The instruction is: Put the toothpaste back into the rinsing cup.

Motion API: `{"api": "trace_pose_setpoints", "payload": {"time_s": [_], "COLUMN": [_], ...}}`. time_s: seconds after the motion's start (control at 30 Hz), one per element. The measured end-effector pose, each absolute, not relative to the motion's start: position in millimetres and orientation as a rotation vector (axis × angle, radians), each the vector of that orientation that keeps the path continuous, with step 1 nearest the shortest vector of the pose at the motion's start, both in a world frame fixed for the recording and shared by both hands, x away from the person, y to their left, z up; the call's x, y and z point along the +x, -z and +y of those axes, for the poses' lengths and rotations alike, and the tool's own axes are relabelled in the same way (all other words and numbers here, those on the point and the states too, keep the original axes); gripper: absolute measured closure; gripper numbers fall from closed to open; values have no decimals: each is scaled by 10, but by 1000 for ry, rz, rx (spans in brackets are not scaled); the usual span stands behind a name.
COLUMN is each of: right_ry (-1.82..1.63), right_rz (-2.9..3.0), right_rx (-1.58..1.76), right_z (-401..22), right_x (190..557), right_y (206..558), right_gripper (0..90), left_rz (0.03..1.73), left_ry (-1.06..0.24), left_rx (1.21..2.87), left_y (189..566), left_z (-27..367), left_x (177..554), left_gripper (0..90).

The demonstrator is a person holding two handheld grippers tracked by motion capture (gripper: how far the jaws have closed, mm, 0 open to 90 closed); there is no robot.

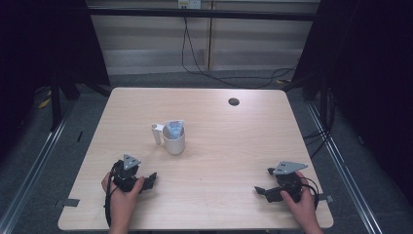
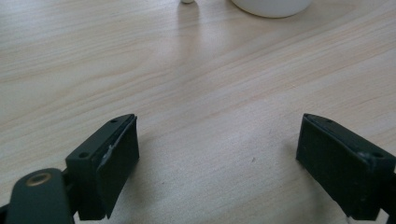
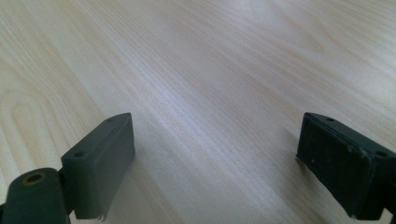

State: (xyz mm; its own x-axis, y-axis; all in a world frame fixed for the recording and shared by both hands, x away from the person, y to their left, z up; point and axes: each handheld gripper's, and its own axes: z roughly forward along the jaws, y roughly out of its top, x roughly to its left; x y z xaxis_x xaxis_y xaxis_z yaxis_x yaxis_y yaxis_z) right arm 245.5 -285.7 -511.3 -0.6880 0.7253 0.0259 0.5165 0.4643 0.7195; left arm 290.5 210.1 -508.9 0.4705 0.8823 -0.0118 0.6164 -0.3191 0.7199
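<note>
From above, at the near edge of the wooden table (image 1: 204, 204), I rest my left gripper (image 1: 152, 178) and my right gripper (image 1: 259, 191) low on the board, well apart, one toward each near corner. Both point inward toward the middle, where a white cup (image 1: 174, 141) stands upright with a crumpled clear packet (image 1: 174, 127) tucked inside it; a small white cylinder (image 1: 157, 133) stands just beside the cup on its left. My judgement is that this is a ready pose — each tool is parked clear of the cup so either can reach in without knocking it. A dark round hole (image 1: 234, 101) sits in the far part of the board.

Left gripper view: my jaws stand spread wide with only bare wood grain between them, gripping nothing. The base of the white cup (image 2: 272, 6) shows at the top edge, ahead and slightly to one side, with the foot of the white cylinder (image 2: 187, 1) next to it — so this tool is already roughly aimed at the cup.

Right gripper view: the jaws are likewise spread, empty, close above the table (image 3: 201, 70); plain board lies ahead of them.
</note>
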Motion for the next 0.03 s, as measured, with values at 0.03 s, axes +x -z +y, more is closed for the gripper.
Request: {"api": "trace_pose_setpoints", "payload": {"time_s": [0.03], "right_ry": [-1049], "right_rz": [2432], "right_rx": [1062], "right_z": [-2857], "right_x": [2455], "right_y": [5113], "right_gripper": [107], "left_rz": [1239], "left_ry": [-512], "left_rx": [2053], "left_y": [5089], "left_z": [2101], "left_x": [2905], "left_gripper": [126]}}
